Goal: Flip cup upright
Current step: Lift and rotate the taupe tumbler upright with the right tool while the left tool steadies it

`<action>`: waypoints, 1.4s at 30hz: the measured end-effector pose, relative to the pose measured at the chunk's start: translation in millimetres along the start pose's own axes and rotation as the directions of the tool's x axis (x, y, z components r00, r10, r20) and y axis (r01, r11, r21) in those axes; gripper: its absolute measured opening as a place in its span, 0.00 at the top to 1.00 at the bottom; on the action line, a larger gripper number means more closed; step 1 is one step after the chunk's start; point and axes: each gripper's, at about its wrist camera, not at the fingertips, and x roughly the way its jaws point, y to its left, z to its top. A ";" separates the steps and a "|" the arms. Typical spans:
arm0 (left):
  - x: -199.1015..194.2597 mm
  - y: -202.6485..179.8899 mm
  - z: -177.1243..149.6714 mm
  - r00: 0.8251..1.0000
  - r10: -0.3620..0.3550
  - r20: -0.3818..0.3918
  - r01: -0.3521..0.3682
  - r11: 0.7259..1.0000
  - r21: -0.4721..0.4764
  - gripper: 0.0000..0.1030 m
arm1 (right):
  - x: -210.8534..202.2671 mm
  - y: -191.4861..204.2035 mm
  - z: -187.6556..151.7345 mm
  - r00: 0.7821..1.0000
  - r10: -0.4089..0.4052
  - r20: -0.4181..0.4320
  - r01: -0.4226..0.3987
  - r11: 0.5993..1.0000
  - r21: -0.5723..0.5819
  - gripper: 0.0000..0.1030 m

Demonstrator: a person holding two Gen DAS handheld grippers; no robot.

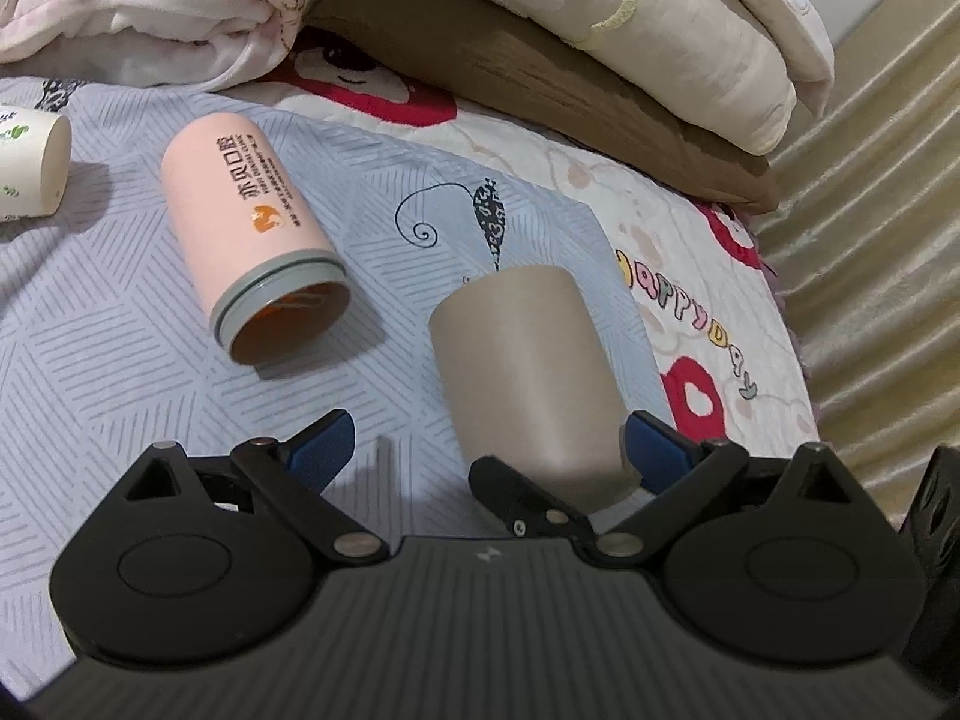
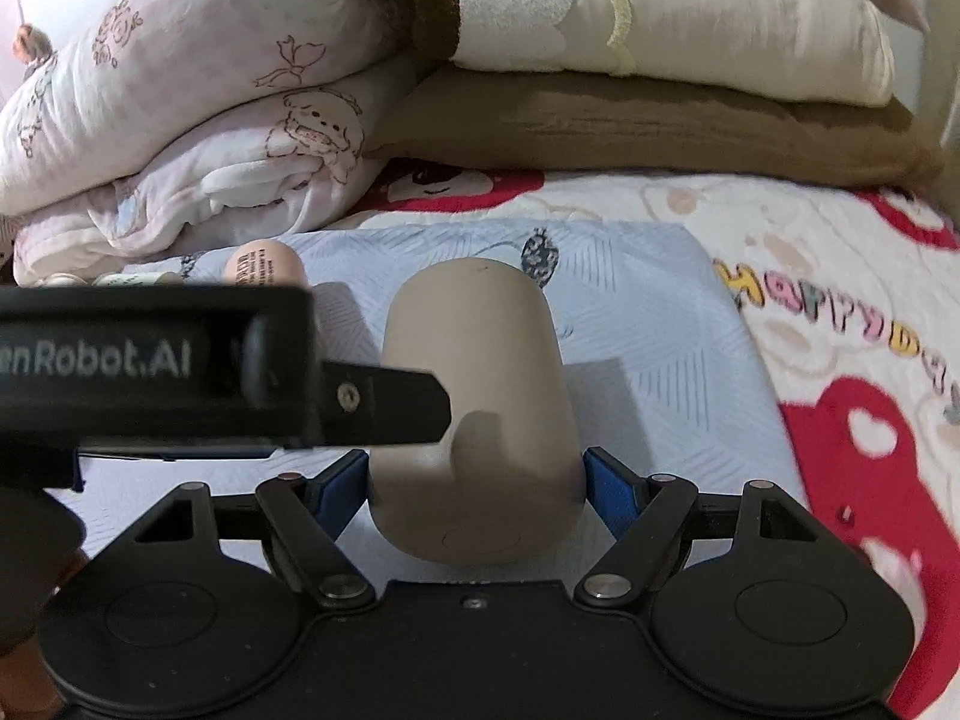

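A beige cup [image 2: 480, 402] is held between the blue pads of my right gripper [image 2: 477, 483], its base toward the camera and its far end pointing away over the blue mat. It also shows in the left wrist view [image 1: 528, 378], near the right pad of my left gripper [image 1: 489, 450], which is open and empty. A black fingertip of the right gripper [image 1: 528, 501] crosses below the cup. A pink cup [image 1: 252, 240] lies on its side on the mat, its grey-rimmed mouth toward the camera.
A white paper cup [image 1: 33, 165] lies at the far left. The blue striped mat [image 1: 120, 330] lies on a patterned bedsheet [image 2: 840, 312]. Folded quilts and pillows [image 2: 660, 48] are stacked behind. The left gripper's body [image 2: 150, 360] crosses the right view.
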 end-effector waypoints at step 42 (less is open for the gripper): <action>-130.2 150.5 -23.3 0.983 0.036 -0.182 -0.031 0.999 0.030 0.09 | 4.8 144.3 -71.2 0.883 0.421 -0.206 -0.286 0.832 0.476 0.19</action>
